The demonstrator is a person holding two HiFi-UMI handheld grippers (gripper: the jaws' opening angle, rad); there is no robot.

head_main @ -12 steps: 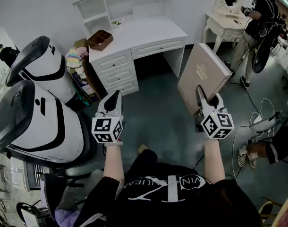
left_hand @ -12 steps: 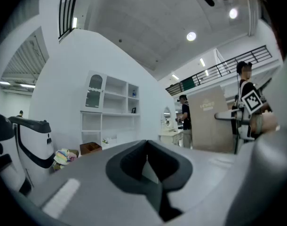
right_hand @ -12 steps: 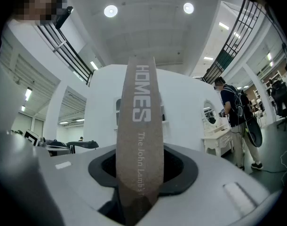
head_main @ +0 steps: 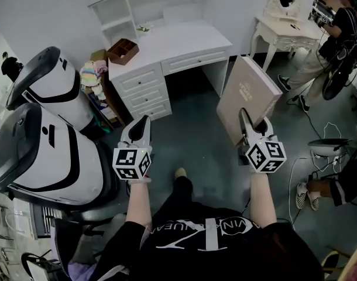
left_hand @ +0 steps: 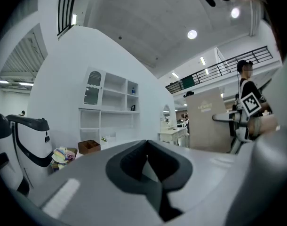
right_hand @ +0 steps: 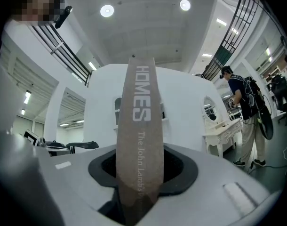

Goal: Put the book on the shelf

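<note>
A large tan hardcover book [head_main: 247, 96] is held upright by its lower edge in my right gripper [head_main: 253, 126], whose jaws are shut on it. In the right gripper view the book's spine [right_hand: 138, 140] stands straight up between the jaws. The left gripper [head_main: 140, 126] hangs empty at the left, its jaws shut together [left_hand: 147, 157]. The white desk [head_main: 172, 42] with its shelf unit [head_main: 121, 7] stands ahead. The left gripper view shows the shelves [left_hand: 110, 108] at a distance and the book [left_hand: 207, 121] off to the right.
Two white and black machines [head_main: 44, 127] stand close at the left. A brown box [head_main: 123, 49] sits on the desk's left end, with folded cloths [head_main: 93, 72] beside it. A white dressing table [head_main: 284, 25] and a person [head_main: 333, 40] are at the far right. Cables lie on the floor at right.
The book and right gripper have shifted slightly left and toward the desk. The person at the far right has moved further right.
</note>
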